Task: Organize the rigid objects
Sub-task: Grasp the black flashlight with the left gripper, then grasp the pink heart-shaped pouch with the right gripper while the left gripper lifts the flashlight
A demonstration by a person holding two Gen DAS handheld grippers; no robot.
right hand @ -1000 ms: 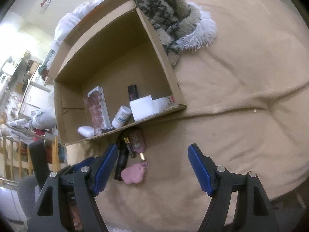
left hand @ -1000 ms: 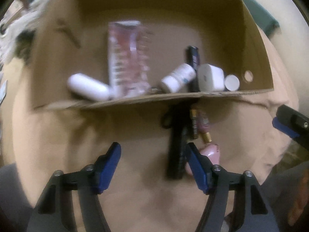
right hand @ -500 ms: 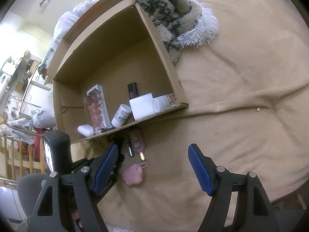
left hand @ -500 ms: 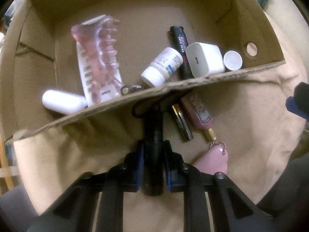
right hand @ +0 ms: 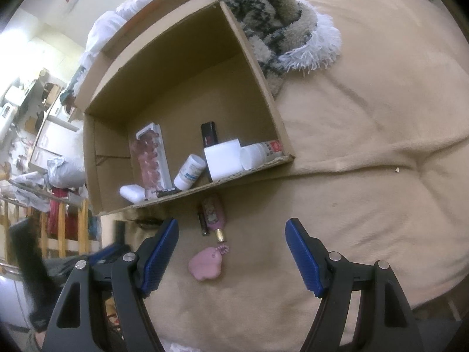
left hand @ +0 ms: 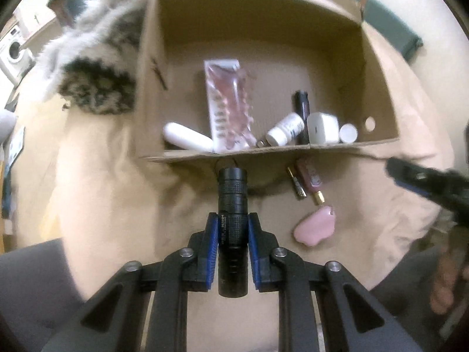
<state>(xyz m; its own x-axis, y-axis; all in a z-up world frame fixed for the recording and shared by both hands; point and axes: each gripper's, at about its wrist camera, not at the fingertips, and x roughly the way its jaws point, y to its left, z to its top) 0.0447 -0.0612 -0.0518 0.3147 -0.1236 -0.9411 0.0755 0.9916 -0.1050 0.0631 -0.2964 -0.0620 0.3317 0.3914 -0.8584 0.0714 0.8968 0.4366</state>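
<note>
Under everything lies a tan blanket (right hand: 366, 94), its far edges lost in the curve of my lenses, so I cannot tell what it covers. On it stands an open cardboard box (left hand: 378, 94), whose near wall hides the lower ends of what lies inside: a clear pink blister pack (left hand: 228, 105), blurred in the left view, a white charger block (left hand: 322, 127), a white pill bottle (left hand: 285, 129), a white tube (left hand: 187, 138), a round white cap (left hand: 348, 133) and a dark stick (left hand: 302, 108) whose label I cannot read. A shaggy patterned throw (right hand: 275, 14) lies against the box's outer side. My right hand-held gripper (right hand: 231, 252) hangs over the blanket with its jaws wide apart and nothing between them; in the left view it is only a smeared dark shape at the edge. My left hand-held gripper (left hand: 233, 231) is clamped on a black flashlight (left hand: 233, 202), held above the blanket just short of the box's near wall, its cord half hidden behind it. On the blanket outside that wall lie a pink bottle (right hand: 214, 214), a pink charm (right hand: 205, 265) and a thin gold-tipped stick (left hand: 296, 183).
</note>
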